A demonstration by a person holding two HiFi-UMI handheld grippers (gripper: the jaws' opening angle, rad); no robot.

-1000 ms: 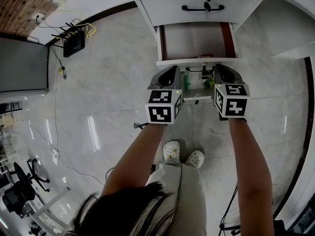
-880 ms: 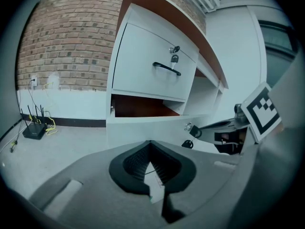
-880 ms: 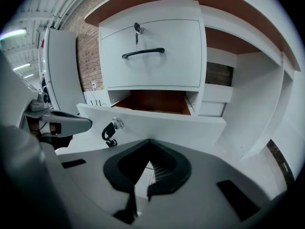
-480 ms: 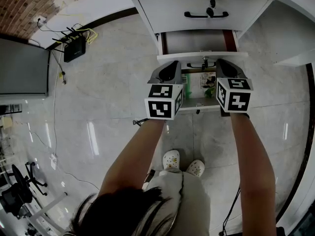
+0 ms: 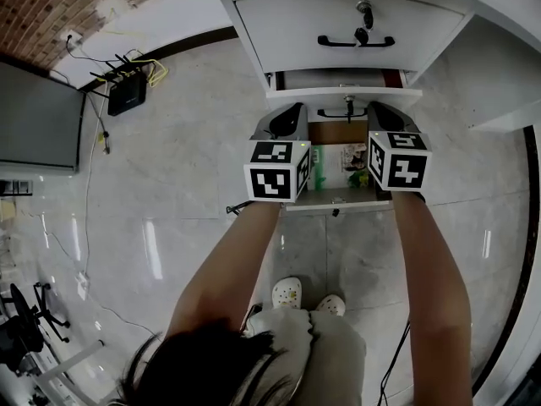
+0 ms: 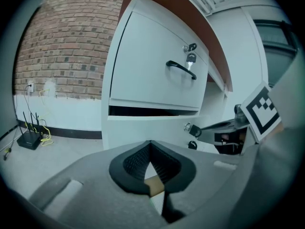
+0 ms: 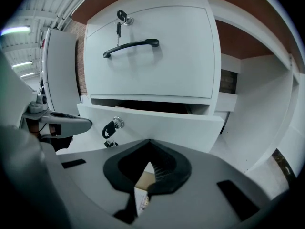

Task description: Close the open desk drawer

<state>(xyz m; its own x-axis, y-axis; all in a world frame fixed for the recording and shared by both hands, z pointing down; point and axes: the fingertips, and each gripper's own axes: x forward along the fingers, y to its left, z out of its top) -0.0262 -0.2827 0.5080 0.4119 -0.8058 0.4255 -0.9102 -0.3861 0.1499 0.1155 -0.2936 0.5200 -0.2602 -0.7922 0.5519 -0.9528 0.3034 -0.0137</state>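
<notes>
The white middle drawer (image 5: pixel 342 94) stands a narrow crack out of the desk, a dark slit above its front (image 6: pixel 143 128) (image 7: pixel 157 128). A lock with a hanging key (image 7: pixel 116 124) sits in its middle. My left gripper (image 5: pixel 286 115) and right gripper (image 5: pixel 382 112) are both shut and empty, their tips at the drawer front on either side of the lock. In the gripper views the left gripper (image 6: pixel 150 147) and right gripper (image 7: pixel 149 144) point straight at that front. I cannot tell whether the tips touch it.
The top drawer (image 5: pixel 338 24) is closed, with a black handle and key. Under my grippers the bottom drawer (image 5: pixel 338 200) stands wide open, holding a green bottle and papers. A router (image 5: pixel 127 74) with cables and a dark screen (image 5: pixel 38 112) lie left. My feet (image 5: pixel 308 294) are below.
The middle drawer has slid from far out to almost flush with the desk. Both grippers moved forward with its front, and more of the bottom drawer shows beneath them.
</notes>
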